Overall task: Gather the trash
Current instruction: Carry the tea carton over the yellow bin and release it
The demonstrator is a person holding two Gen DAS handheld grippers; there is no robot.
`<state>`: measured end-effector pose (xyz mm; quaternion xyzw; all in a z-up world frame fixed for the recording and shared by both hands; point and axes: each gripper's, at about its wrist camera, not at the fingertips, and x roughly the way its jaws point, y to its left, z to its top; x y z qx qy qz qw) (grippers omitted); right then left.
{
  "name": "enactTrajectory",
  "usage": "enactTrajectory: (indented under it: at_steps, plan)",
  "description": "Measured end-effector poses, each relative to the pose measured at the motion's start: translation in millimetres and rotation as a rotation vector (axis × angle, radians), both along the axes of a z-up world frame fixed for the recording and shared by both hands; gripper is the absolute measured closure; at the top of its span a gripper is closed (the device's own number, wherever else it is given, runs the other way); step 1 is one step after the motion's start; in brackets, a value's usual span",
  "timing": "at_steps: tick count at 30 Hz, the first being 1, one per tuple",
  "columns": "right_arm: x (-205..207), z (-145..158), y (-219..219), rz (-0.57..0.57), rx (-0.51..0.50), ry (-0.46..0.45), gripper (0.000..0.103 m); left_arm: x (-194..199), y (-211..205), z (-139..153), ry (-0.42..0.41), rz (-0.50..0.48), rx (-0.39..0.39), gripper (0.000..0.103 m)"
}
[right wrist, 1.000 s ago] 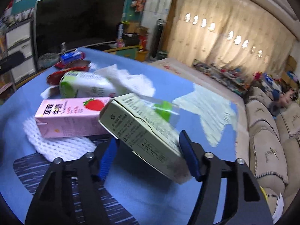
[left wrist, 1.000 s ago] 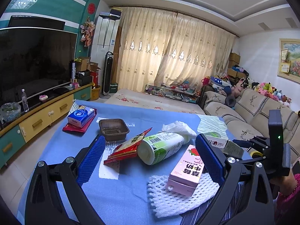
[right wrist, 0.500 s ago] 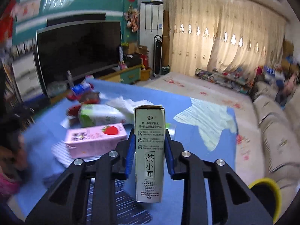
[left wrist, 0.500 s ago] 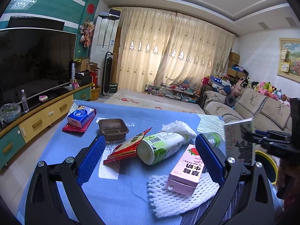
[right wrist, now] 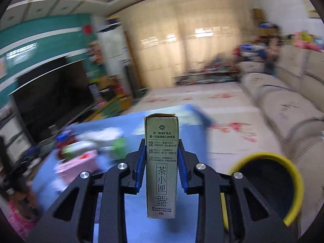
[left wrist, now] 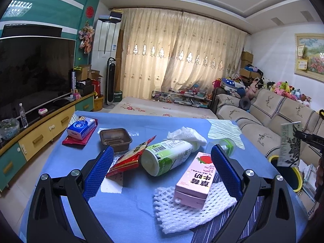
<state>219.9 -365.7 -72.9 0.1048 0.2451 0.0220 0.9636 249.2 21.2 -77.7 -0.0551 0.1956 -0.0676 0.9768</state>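
Observation:
My right gripper [right wrist: 161,158] is shut on an olive tea box [right wrist: 161,168], held upright over the table's right edge, just left of a yellow-rimmed trash bin [right wrist: 269,184]. The box [left wrist: 288,144] and bin [left wrist: 283,172] also show in the left wrist view. My left gripper [left wrist: 162,168] is open and empty above the blue table [left wrist: 121,212]. Between and beyond its fingers lie a pink strawberry milk carton [left wrist: 195,177] on white foam net [left wrist: 182,212], a green-white bottle [left wrist: 168,156] and a red snack wrapper [left wrist: 129,158].
On the table also lie a brown plastic tray [left wrist: 115,137], a tissue pack [left wrist: 81,126] on a red cloth, crumpled white paper [left wrist: 186,133] and a clear green-rimmed cup [left wrist: 224,143]. A sofa [left wrist: 263,121] stands right, a TV cabinet [left wrist: 40,125] left.
My right gripper has lifted the tea box off the table, turned it upright and swung it right toward the yellow bin. The left gripper has stayed still and open.

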Motion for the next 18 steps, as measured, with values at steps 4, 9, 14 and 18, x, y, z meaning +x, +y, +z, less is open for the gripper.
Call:
enactTrajectory:
  at_steps: [4,9,14,18]
  plan:
    - [-7,-20,-54,-0.163,0.014,0.049,0.075,0,-6,-2,0.007,-0.025,0.014,0.008]
    - [-7,-55,-103,-0.313,0.017,0.126,0.075,5,-13,-6,0.034,-0.059,0.026,0.008]
    - [4,-83,-122,-0.379,0.004,0.186,0.073,10,-18,-12,0.061,-0.089,0.029,0.008]
    - [4,-90,-119,-0.406,-0.016,0.175,0.050,11,-22,-15,0.069,-0.099,0.041,0.008]
